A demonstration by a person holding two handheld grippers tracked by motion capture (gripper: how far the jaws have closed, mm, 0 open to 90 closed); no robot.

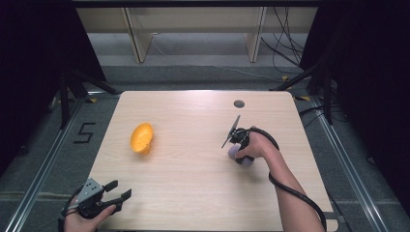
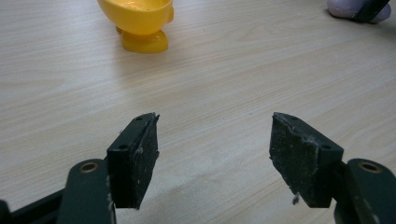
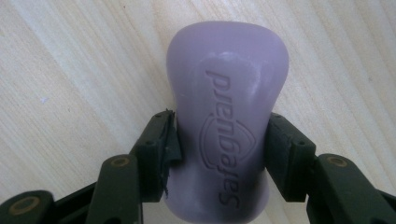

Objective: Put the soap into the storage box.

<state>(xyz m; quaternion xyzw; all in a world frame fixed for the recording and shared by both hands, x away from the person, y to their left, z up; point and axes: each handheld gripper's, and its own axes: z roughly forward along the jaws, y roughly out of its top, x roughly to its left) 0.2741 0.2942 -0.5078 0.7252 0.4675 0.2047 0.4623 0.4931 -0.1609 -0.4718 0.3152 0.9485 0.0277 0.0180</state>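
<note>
On a pale wood table [image 1: 193, 193], dark room, grey floor: soap bar [image 3: 227, 135] right of centre, hand-hidden from above.
Right gripper [image 3: 219, 144] pads press its waist; left gripper [image 2: 212, 154] half-open, empty, lower left.

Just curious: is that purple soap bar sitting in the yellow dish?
No, the purple soap bar lies on the bare wooden table, well apart from the yellow dish.

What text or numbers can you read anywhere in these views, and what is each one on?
"Safeguard": embossed on the purple soap bar, seen rotated between the right gripper's jaws.
"5": black mark on the grey floor left of the table.
Nothing else readable.
</note>
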